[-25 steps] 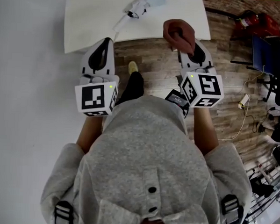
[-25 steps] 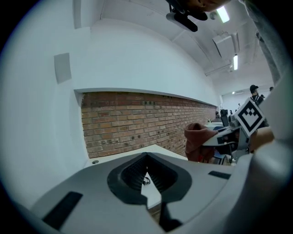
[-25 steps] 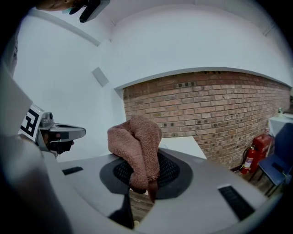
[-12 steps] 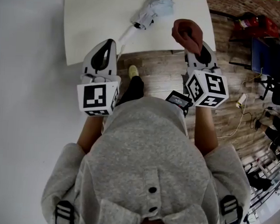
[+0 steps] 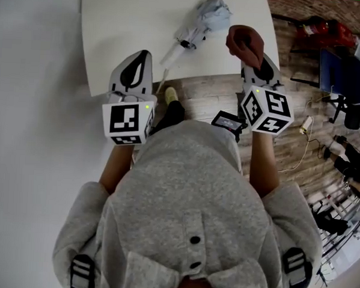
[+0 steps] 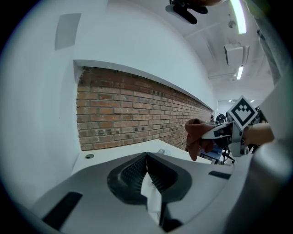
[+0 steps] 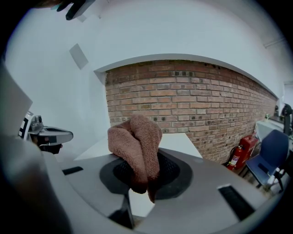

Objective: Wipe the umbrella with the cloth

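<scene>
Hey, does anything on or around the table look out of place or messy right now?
Nothing spilled or broken. The folded umbrella lies slantwise on the white table, its handle end near the front edge. The brown cloth is bunched in the right gripper. Loose cables trail over the floor on the right.

White table (image 5: pixel 113 34), brick wall (image 7: pixel 192 96), red extinguisher (image 7: pixel 236 156), blue chair (image 7: pixel 270 157)

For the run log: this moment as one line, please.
left gripper: shut | right gripper: shut on cloth | umbrella: folded on table, apart from cloth | wiping: not started
</scene>
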